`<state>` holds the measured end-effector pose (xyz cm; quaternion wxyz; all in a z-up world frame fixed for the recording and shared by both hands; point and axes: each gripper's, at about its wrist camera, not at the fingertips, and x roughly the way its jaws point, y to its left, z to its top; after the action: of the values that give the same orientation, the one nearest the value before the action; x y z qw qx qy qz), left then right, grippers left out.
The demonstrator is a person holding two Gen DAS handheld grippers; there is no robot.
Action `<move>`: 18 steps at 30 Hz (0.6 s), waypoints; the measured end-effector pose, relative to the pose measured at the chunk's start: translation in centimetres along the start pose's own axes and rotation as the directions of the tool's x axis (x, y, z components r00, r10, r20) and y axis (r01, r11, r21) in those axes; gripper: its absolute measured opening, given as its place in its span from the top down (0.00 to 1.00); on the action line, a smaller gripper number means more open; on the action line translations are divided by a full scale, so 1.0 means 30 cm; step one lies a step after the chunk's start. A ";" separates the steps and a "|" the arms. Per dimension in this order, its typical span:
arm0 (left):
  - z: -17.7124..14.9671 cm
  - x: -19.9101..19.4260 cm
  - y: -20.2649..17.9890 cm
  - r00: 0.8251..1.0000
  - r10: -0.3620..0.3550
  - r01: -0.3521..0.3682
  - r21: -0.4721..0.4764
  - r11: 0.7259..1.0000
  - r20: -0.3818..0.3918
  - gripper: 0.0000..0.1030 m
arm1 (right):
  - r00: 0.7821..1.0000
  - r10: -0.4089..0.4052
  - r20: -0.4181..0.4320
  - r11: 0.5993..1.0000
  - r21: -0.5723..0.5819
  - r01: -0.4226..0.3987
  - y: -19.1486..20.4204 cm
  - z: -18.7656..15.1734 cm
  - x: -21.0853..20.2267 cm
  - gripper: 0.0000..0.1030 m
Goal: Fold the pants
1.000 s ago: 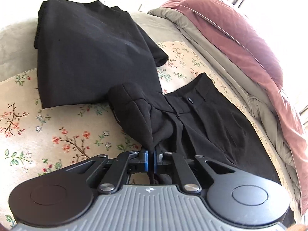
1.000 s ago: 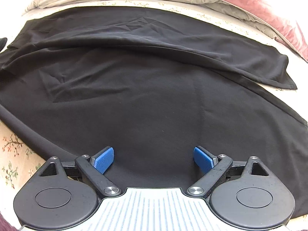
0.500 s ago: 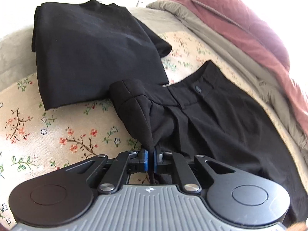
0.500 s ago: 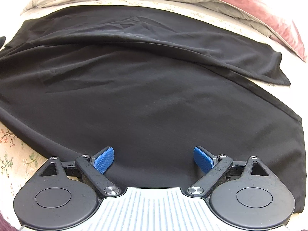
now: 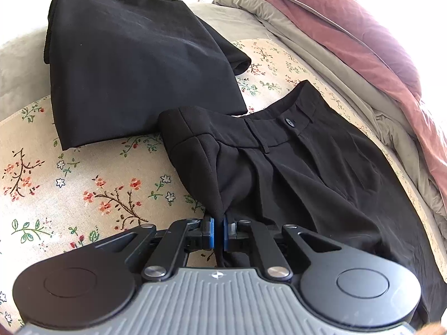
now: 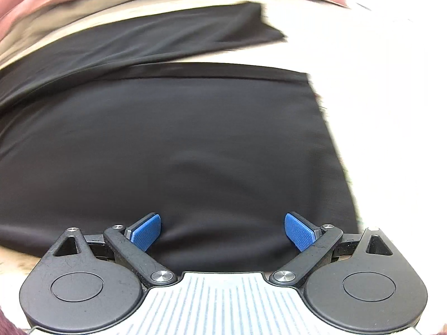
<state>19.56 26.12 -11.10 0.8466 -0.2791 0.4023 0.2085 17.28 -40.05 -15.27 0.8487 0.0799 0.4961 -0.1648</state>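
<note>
Black pants (image 5: 307, 173) lie on the floral bed sheet, waistband and button toward the far side. My left gripper (image 5: 217, 233) is shut on a pinched fold of the pants at the near waist corner, which stands lifted. In the right wrist view the pant legs (image 6: 173, 150) spread flat, with their hem ends at the right. My right gripper (image 6: 223, 231) is open and empty, just above the near leg's edge. That view is motion-blurred.
A second black garment (image 5: 134, 64), folded, lies at the far left on the floral sheet (image 5: 69, 184). A maroon and grey duvet (image 5: 363, 36) is bunched along the far right side of the bed.
My right gripper has swept right along the pant legs toward the hem ends, staying open. My left gripper keeps its hold and has shifted slightly; the waistband looks flatter.
</note>
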 end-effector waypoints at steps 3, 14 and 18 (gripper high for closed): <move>-0.006 -0.001 -0.010 1.000 0.004 -0.004 0.006 1.000 0.005 0.80 | 0.995 -0.088 0.035 0.987 0.138 0.082 -0.124 -0.019 -0.044 0.08; -0.012 0.005 -0.024 1.000 0.011 -0.011 0.005 1.000 0.015 0.79 | 0.997 0.077 0.021 0.941 0.330 -0.079 -0.313 -0.118 -0.061 0.19; -0.015 -0.004 -0.033 0.999 0.008 -0.008 -0.001 1.000 0.037 0.80 | 0.998 0.050 0.046 0.939 0.339 -0.063 -0.313 -0.107 -0.074 0.79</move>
<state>19.80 25.08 -10.94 0.8530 -0.2741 0.3875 0.2171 10.27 -47.41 -14.69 0.8354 0.2364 0.4423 -0.2248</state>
